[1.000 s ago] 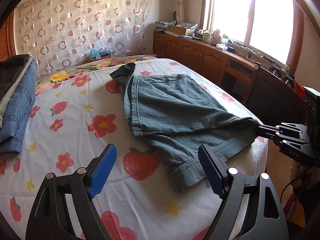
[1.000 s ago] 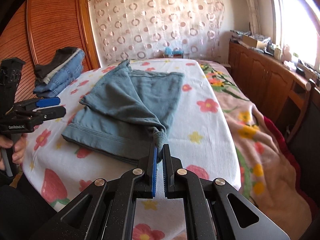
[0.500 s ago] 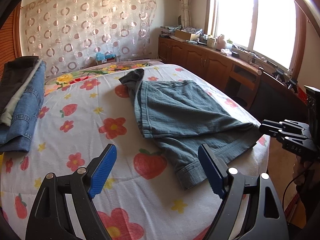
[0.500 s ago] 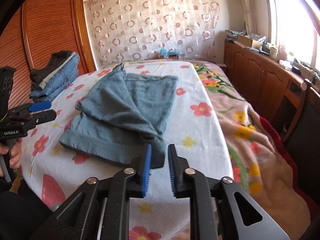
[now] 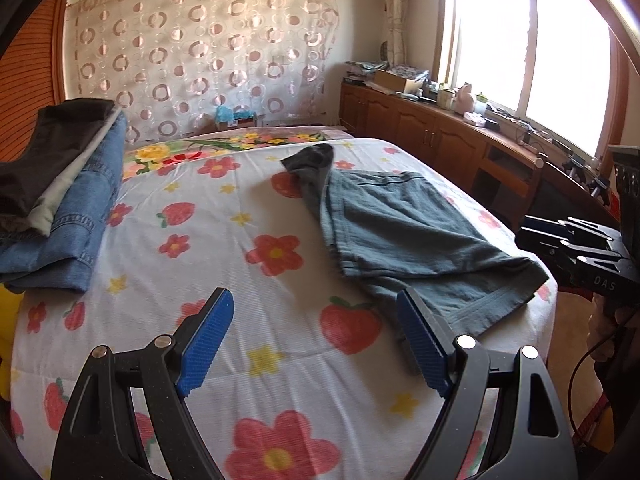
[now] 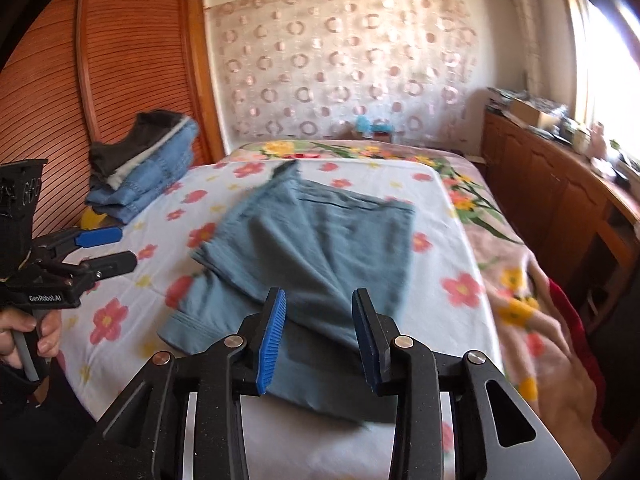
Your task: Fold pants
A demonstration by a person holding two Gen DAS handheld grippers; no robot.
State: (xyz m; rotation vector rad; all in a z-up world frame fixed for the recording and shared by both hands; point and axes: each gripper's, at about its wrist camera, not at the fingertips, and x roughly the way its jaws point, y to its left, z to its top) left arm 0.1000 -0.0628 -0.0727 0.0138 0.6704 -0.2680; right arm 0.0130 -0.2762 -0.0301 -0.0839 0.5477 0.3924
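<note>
Grey-blue pants (image 5: 404, 236) lie folded over on the flowered bed sheet (image 5: 224, 248), with a dark end pointing to the far side. They also show in the right wrist view (image 6: 316, 248). My left gripper (image 5: 316, 332) is open and empty, above the sheet just short of the pants' near hem. My right gripper (image 6: 318, 332) is open and empty, over the pants' near corner. The right gripper shows at the bed's right edge in the left wrist view (image 5: 560, 236). The left gripper shows at the left in the right wrist view (image 6: 104, 248).
A stack of folded jeans and dark clothes (image 5: 60, 204) sits at the bed's far left corner, also in the right wrist view (image 6: 148, 164). Wooden cabinets (image 5: 432, 148) run under the window on the right. A slatted wooden door (image 6: 100, 92) stands behind the stack.
My right gripper has opened and let go of the pants' corner, which now lies on the bed. Both grippers have pulled back a little.
</note>
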